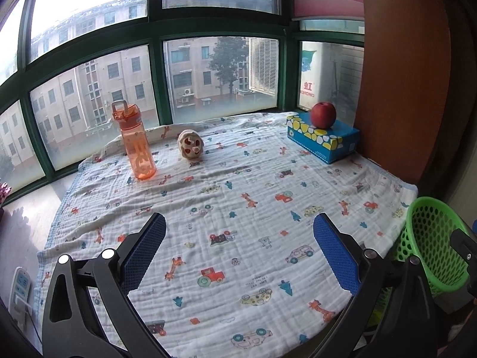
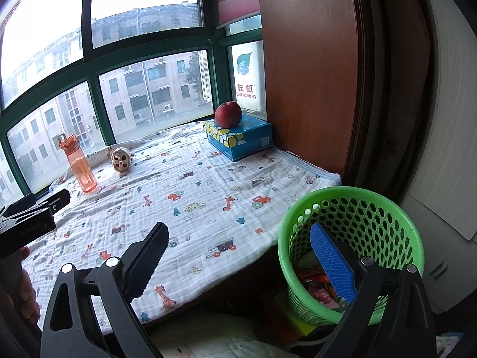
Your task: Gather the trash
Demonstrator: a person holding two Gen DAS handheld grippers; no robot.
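Observation:
A green mesh waste basket (image 2: 387, 208) stands beside the right edge of the cloth-covered sill; red and orange wrappers (image 2: 313, 283) lie in its bottom. It also shows at the right edge of the left wrist view (image 1: 432, 238). My right gripper (image 2: 238, 247) is open and empty, its right finger over the basket's mouth. My left gripper (image 1: 240, 232) is open and empty above the patterned cloth (image 1: 238, 194). Its body also shows in the right wrist view at the left (image 2: 29, 217).
An orange water bottle (image 1: 135, 143) and a small round beige toy (image 1: 190, 144) stand near the window. A red apple (image 1: 323, 115) sits on a blue tissue box (image 1: 323, 138) at the back right, by a wooden panel (image 1: 402, 74). A remote (image 1: 19, 286) lies far left.

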